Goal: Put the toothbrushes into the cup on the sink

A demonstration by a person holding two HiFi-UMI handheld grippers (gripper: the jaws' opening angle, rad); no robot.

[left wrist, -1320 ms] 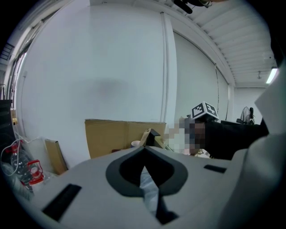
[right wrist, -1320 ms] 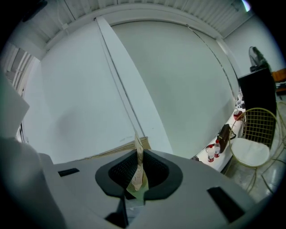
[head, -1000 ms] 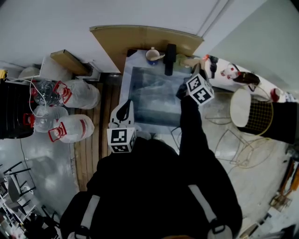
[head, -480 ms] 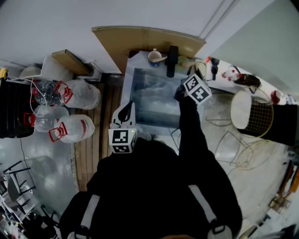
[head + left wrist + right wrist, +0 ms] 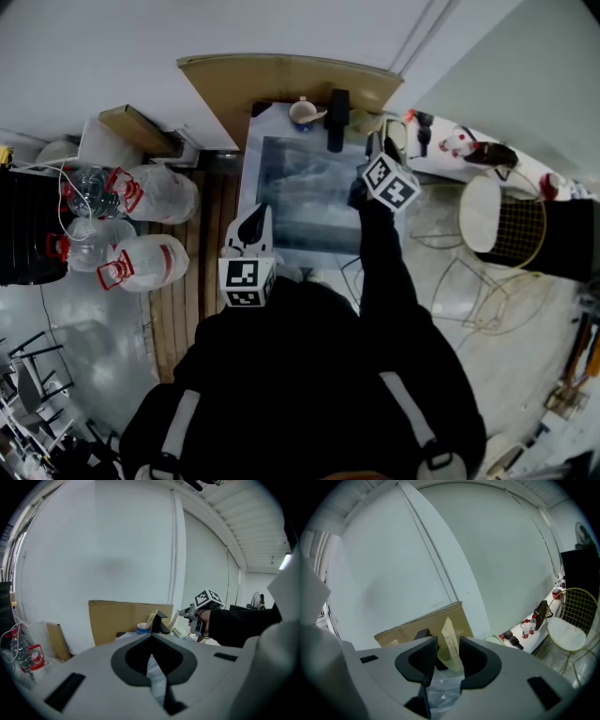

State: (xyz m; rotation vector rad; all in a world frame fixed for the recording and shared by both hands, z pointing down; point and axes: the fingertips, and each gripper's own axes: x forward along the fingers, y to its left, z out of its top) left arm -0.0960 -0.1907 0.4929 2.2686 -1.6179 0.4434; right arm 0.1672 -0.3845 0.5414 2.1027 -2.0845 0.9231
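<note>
The left gripper is held close to the torso and points forward and slightly down, its 2 jaws together and empty. The black-sleeved right arm reaches forward. The right gripper has just been opening its jaws, with a pale toothbrush between them.
</note>
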